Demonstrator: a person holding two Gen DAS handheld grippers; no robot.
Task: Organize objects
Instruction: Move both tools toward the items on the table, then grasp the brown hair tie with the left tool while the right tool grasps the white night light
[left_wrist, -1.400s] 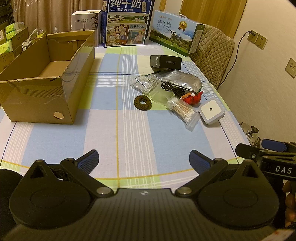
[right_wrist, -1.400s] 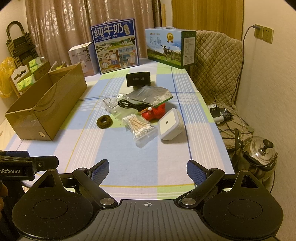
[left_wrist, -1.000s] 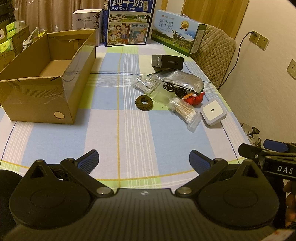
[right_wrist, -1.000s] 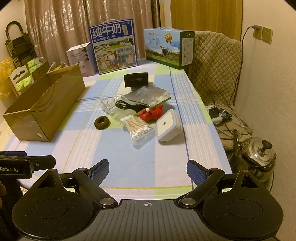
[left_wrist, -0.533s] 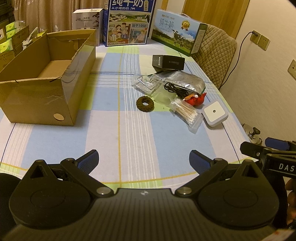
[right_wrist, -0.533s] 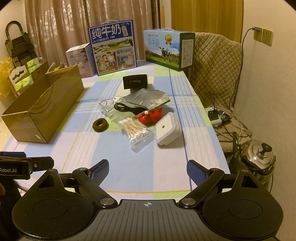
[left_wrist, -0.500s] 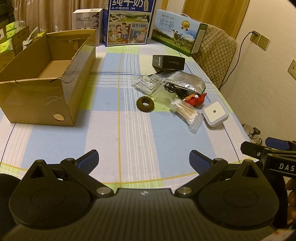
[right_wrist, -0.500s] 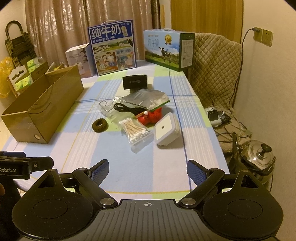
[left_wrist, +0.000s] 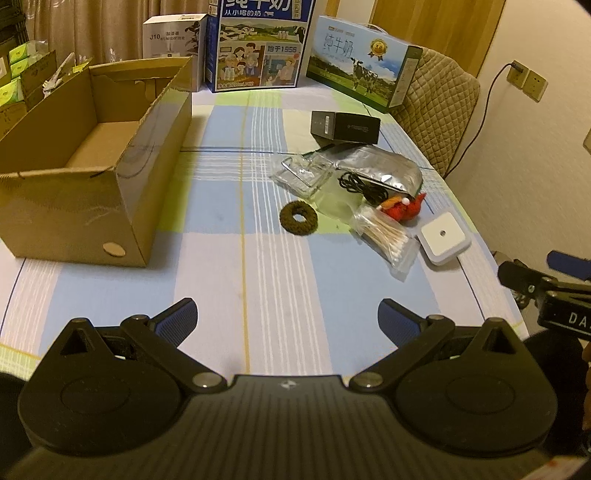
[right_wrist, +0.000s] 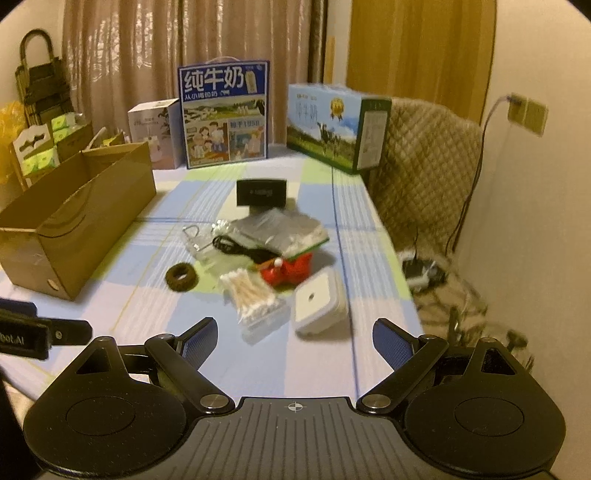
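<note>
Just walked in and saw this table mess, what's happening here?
A person is holding two handheld grippers over the table's near edge, about to tidy up. The left gripper and right gripper are both open and empty. A cardboard box sits open on the left. The loose pile is untouched: a brown ring, bag of cotton swabs, red toy and white square device.

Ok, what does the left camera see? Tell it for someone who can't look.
The open left gripper hovers over a checked tablecloth, holding nothing. Ahead on the left sits an open cardboard box; on the right lies a cluster with a dark ring, bagged cotton swabs and a white square box.
</note>
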